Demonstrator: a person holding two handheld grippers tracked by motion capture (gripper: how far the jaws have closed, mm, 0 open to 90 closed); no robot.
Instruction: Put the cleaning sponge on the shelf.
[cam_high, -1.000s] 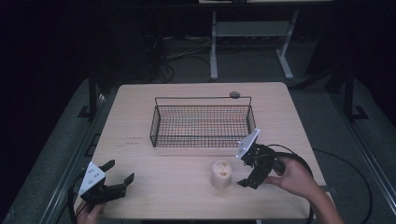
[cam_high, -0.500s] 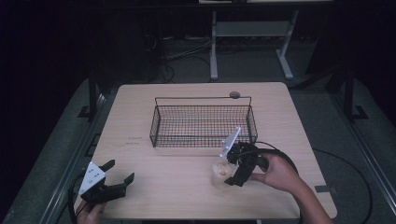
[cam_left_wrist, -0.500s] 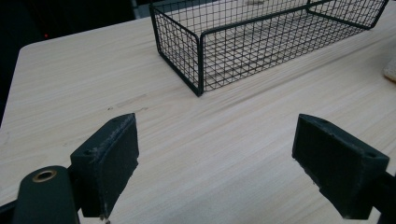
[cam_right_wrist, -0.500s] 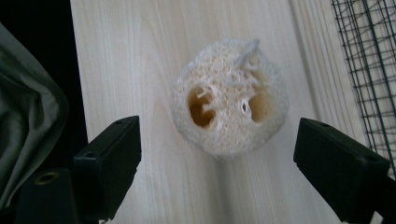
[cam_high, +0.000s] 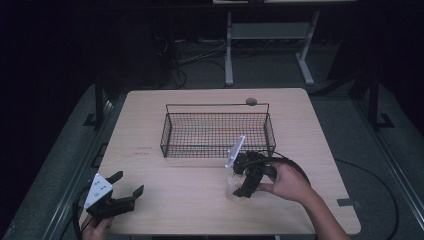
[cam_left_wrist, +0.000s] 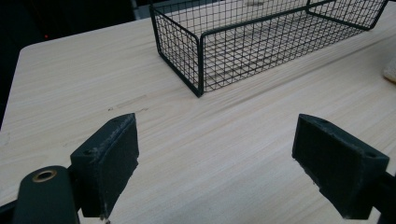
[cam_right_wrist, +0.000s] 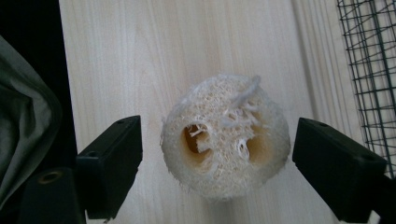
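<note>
right gripper (cam_right_wrist: 217, 154) over the loofah (cam_right_wrist: 224, 156)
jaws spread but just been closing; loofah stands between them, untouched, beside the wire basket (cam_high: 217, 131).

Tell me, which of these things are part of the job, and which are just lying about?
In use:
right gripper, jaws just been closing around the loofah sponge, not yet pressing
wire basket beside it, likely

Lying about:
left gripper, open, idle
small round disc

A wooden table (cam_high: 165, 205) bears a wire basket (cam_high: 218, 134) and, seemingly, a loofah (cam_right_wrist: 224, 135).
</note>
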